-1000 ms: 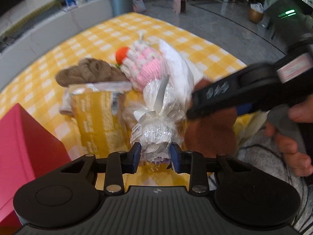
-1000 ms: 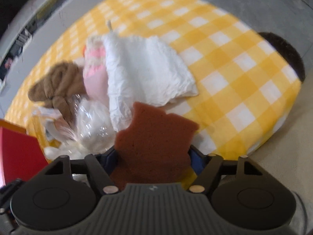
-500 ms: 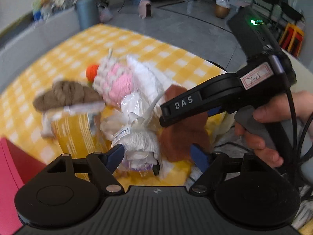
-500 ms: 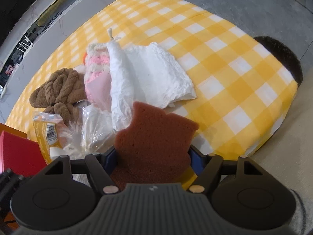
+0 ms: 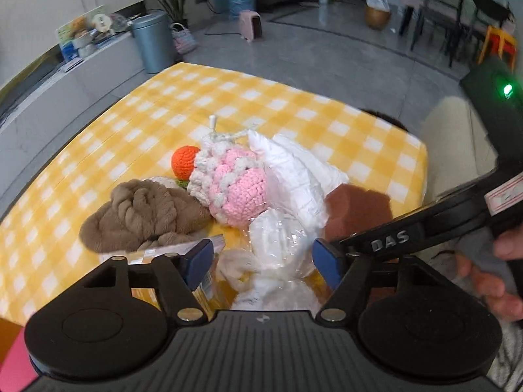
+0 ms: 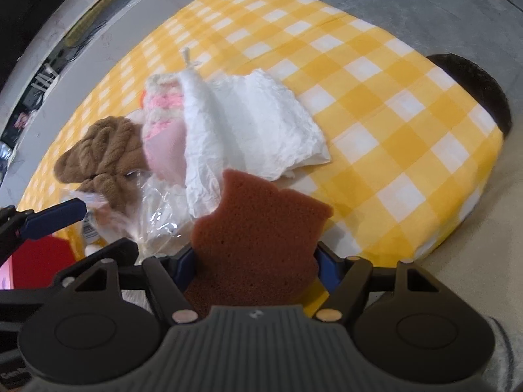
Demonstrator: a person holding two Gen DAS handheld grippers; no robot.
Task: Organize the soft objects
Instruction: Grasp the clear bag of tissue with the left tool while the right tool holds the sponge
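Observation:
A heap of soft things lies on the yellow checked tablecloth [image 5: 163, 104]: a brown knitted bundle [image 5: 140, 212], a pink and white crochet piece [image 5: 235, 189], an orange crochet ball [image 5: 184, 161], a white folded cloth [image 5: 294, 170] and a clear bag of white stuffing [image 5: 278, 238]. My left gripper [image 5: 261, 261] hovers over that bag, its jaws wide and closing, with the pads clear of the bag. My right gripper [image 6: 255, 264] is shut on a brown sponge [image 6: 258, 222] at the heap's right side.
A yellow packet [image 5: 209, 281] lies under the left fingers. A red box [image 6: 39, 258] stands at the table's near left. The tablecloth's right edge drops to grey floor [image 6: 425, 6]. A person's hand [image 5: 490, 277] holds the right gripper's handle.
The left gripper let go of the clear bag, opened wide and drew back and up from the heap. The right gripper kept still with the sponge.

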